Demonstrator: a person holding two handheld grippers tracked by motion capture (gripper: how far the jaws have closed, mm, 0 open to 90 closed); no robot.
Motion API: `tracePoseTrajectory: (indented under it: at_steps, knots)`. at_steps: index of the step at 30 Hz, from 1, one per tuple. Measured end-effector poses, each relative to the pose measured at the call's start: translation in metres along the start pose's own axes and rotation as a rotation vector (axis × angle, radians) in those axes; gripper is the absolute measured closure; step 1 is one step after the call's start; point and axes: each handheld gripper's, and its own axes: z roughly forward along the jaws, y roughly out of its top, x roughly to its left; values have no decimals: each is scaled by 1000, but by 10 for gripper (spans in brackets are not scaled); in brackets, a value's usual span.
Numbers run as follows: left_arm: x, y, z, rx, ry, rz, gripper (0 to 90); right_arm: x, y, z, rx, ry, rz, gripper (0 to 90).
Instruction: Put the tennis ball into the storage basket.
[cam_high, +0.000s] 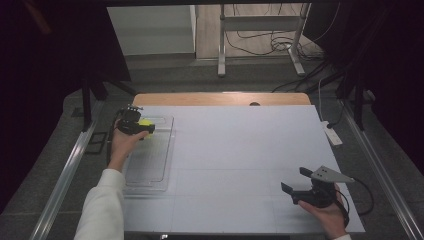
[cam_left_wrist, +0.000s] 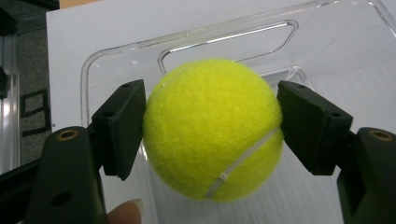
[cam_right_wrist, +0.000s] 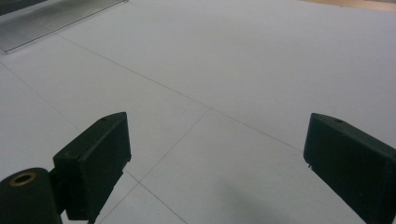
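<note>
- My left tongs (cam_left_wrist: 212, 135) are clamped on a fuzzy yellow-green tennis ball (cam_left_wrist: 212, 130), one black pad pressed to each side of it, so the pick-up looks done.
- From the high view, my left tongs (cam_high: 142, 126) hold the ball (cam_high: 145, 123) over the far end of a clear, shallow plastic tray (cam_high: 165, 165) that lies on the white tabletop (cam_high: 240, 150).
- Looking along the left tongs, the tray's rim and its slot-shaped handle cut-out (cam_left_wrist: 229, 39) sit just beyond the ball, and the ribbed tray floor lies below it; I cannot tell whether the ball touches that floor or hangs just above it.
- My right tongs (cam_high: 295, 181) stand apart with nothing between them, well away from the tray, near my edge of the tabletop; their own view (cam_right_wrist: 215, 163) looks on bare white surface with thin seams.
- My judgement: if the ball is going into the tray, what is left is to lower it and let the left tongs go. If it is coming out, the lift and carry are still ahead. The right tongs have no part yet.
</note>
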Motion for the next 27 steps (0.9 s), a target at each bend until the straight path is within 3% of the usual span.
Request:
tracePoseTrajectory:
  at_steps: [18, 27]
  knots:
    - [1, -3, 7, 39, 18, -7, 271, 0, 0, 0, -1, -2, 1, 75]
    - [1, -6, 13, 73, 33, 15, 270, 0, 0, 0, 2, -5, 1, 75]
